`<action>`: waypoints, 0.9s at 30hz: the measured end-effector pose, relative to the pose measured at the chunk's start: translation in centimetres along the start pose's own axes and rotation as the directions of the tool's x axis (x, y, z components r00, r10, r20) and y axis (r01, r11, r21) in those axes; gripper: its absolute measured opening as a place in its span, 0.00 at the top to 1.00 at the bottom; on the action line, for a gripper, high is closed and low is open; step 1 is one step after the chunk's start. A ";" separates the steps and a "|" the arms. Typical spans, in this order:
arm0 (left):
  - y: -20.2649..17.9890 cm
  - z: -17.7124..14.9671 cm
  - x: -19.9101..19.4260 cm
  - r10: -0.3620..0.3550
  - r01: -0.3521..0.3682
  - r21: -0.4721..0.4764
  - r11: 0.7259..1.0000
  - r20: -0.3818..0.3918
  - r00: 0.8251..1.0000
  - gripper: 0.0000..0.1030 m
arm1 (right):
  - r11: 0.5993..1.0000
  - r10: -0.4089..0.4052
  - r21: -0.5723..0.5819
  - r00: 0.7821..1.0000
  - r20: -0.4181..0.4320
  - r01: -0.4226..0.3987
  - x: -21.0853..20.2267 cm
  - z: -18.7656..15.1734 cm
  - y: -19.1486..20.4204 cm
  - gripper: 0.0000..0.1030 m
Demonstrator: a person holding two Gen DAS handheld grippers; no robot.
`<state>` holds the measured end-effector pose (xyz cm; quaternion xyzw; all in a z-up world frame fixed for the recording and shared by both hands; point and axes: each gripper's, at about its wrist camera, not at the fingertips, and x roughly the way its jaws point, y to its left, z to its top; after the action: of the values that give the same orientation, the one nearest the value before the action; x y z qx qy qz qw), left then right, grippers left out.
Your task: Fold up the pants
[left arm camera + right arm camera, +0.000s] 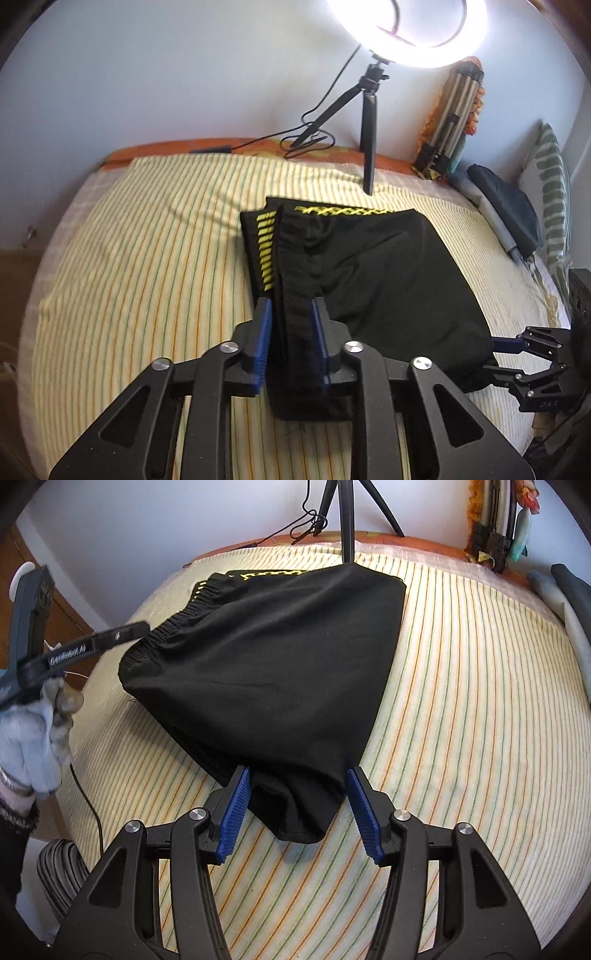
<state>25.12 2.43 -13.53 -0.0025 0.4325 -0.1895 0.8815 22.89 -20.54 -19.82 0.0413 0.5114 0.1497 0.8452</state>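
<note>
Left claw (pixel 291 321) clamps the black pants' (pixel 280 657) waistband, raised; right claw (pixel 299 794) spread, apparently straddling the hem ahead.

Pants (pixel 273 664) on bed (pixel 461 738), before tripod (pixel 343 517)

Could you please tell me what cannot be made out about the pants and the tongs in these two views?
- Left view: the right tongs tips, hidden behind the pants; open or shut unclear there.
- Right view: the left tongs tips, buried in the waistband.
- Both views: the folded layers underneath, covered by the top layer.
- Left view: the ring light, cut off by the top edge and overexposed.
</note>
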 end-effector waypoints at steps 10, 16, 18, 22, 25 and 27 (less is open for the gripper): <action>-1.3 5.1 7.2 0.023 -0.014 0.089 0.996 -0.099 0.995 0.65 | 1.000 0.001 -0.009 1.000 0.012 -0.001 -0.4 -0.4 0.2 0.46; -1.1 5.1 10.6 0.218 -0.198 0.180 0.963 -0.098 0.971 0.62 | 1.000 -0.006 -0.029 0.999 -0.035 0.005 0.6 -1.0 0.3 0.46; -0.1 5.5 10.5 0.212 -0.200 0.126 0.972 -0.093 0.973 0.62 | 0.999 -0.008 -0.039 0.999 -0.034 0.006 0.6 -1.2 0.4 0.46; 0.9 5.7 10.2 0.204 -0.197 0.090 0.976 -0.084 0.975 0.61 | 0.998 -0.012 -0.069 0.999 -0.039 0.009 0.6 -1.5 0.7 0.46; 1.7 6.0 9.7 0.181 -0.175 0.063 0.983 -0.094 0.979 0.57 | 0.993 -0.017 -0.118 0.998 -0.058 0.010 0.4 -1.9 1.1 0.46; 1.9 6.2 9.3 0.147 -0.142 0.049 0.989 -0.111 0.983 0.57 | 0.991 0.002 -0.132 0.997 -0.075 -0.012 -0.1 -2.3 1.1 0.46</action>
<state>35.69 0.06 -17.06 0.0578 0.4774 -0.1335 0.8666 20.55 -19.70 -20.57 -0.0186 0.5313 0.1874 0.8260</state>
